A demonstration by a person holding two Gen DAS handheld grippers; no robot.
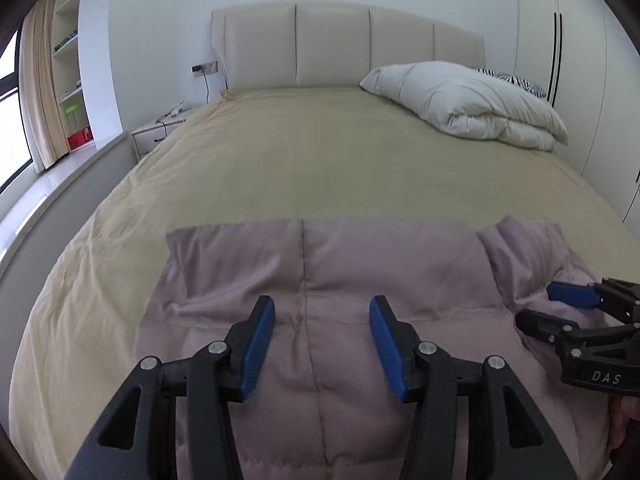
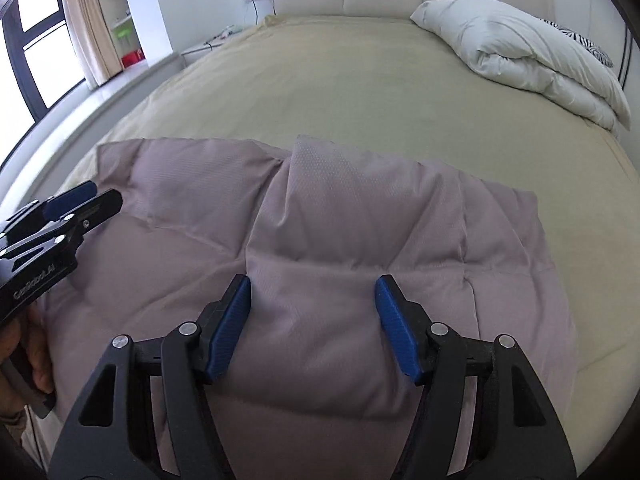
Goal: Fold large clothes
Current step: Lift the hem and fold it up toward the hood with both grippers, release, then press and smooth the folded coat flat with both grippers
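A pale mauve quilted padded garment (image 1: pixel 320 320) lies spread on the near end of a wide bed covered in a beige-tan sheet (image 1: pixel 300 152), its stitched seams running lengthwise and across. Toward the right side of the garment, a thick folded flap (image 2: pixel 340 208) lies doubled over the top, forming a raised ridge.

The left gripper (image 1: pixel 322 344), black with blue ribbed pads, hovers over the garment's middle, just above the centre seam; its fingers are spread wide with nothing between them. The right gripper (image 2: pixel 314 328) hangs over the folded flap on the garment, its fingers likewise spread apart and gripping nothing. Each gripper shows at the edge of the other's view, side by side above the garment.

Far beyond the garment, at the bed's head end, a white folded duvet (image 1: pixel 464 100) rests against a cream padded headboard (image 1: pixel 340 44), with a zebra-striped pillow (image 1: pixel 516 82) partly hidden behind it.
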